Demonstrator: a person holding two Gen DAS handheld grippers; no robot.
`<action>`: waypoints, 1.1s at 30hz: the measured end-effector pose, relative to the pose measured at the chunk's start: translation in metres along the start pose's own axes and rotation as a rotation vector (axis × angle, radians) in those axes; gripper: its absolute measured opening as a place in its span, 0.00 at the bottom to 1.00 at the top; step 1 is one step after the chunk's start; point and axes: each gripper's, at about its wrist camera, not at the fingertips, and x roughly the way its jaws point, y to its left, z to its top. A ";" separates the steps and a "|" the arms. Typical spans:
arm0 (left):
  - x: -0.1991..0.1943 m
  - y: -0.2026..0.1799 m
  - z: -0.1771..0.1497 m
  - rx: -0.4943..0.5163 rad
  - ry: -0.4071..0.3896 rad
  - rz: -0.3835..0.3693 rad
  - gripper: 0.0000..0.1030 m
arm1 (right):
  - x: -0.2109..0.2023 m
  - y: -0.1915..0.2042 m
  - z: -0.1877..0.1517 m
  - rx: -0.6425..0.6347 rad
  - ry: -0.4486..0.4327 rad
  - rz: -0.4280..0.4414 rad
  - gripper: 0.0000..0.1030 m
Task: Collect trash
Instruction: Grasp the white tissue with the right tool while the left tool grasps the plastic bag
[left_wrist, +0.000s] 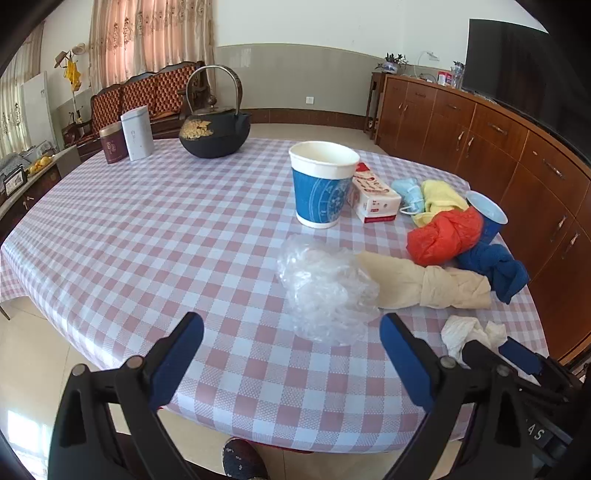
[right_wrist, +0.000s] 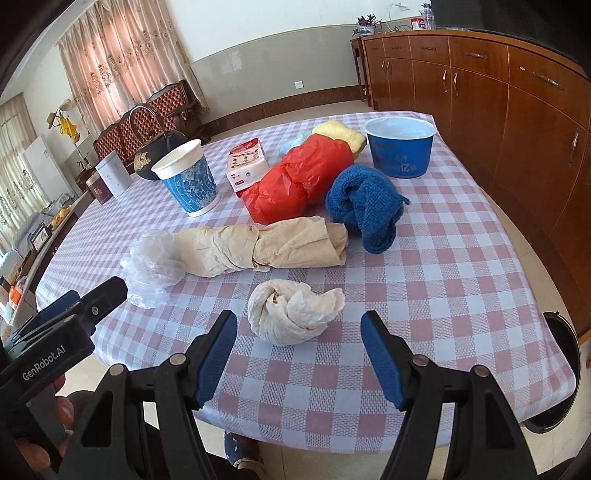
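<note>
A crumpled clear plastic bag (left_wrist: 325, 291) lies on the checked tablecloth just ahead of my left gripper (left_wrist: 291, 332), which is open and empty. My right gripper (right_wrist: 299, 332) is open too, with a crumpled white tissue (right_wrist: 291, 314) lying just beyond its fingertips, untouched. Behind these lie a rolled beige cloth (right_wrist: 258, 245), a red plastic bag (right_wrist: 299, 181), a blue knitted cloth (right_wrist: 364, 206) and a yellow cloth (right_wrist: 338, 133). A tall paper cup (left_wrist: 323, 184) and a wide blue paper bowl (right_wrist: 400, 146) stand upright. The left gripper (right_wrist: 66, 321) shows at the right wrist view's left edge.
A tissue pack (left_wrist: 373, 199), a black iron teapot (left_wrist: 214, 125) and two tins (left_wrist: 127, 136) stand on the table (left_wrist: 147, 229). A wooden cabinet (right_wrist: 498, 110) runs along the right. A black bin rim (right_wrist: 561, 373) sits past the table's right edge. A slippered foot (left_wrist: 242, 459) is below.
</note>
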 end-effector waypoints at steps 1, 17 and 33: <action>0.002 -0.001 0.000 0.000 0.003 -0.003 0.94 | 0.003 0.000 0.000 0.000 0.005 0.001 0.69; 0.030 -0.012 0.009 -0.005 0.008 -0.017 0.94 | 0.015 -0.002 0.009 -0.016 -0.023 0.015 0.36; 0.054 -0.001 0.006 -0.094 0.067 -0.074 0.54 | 0.017 -0.009 0.019 0.005 -0.042 0.025 0.36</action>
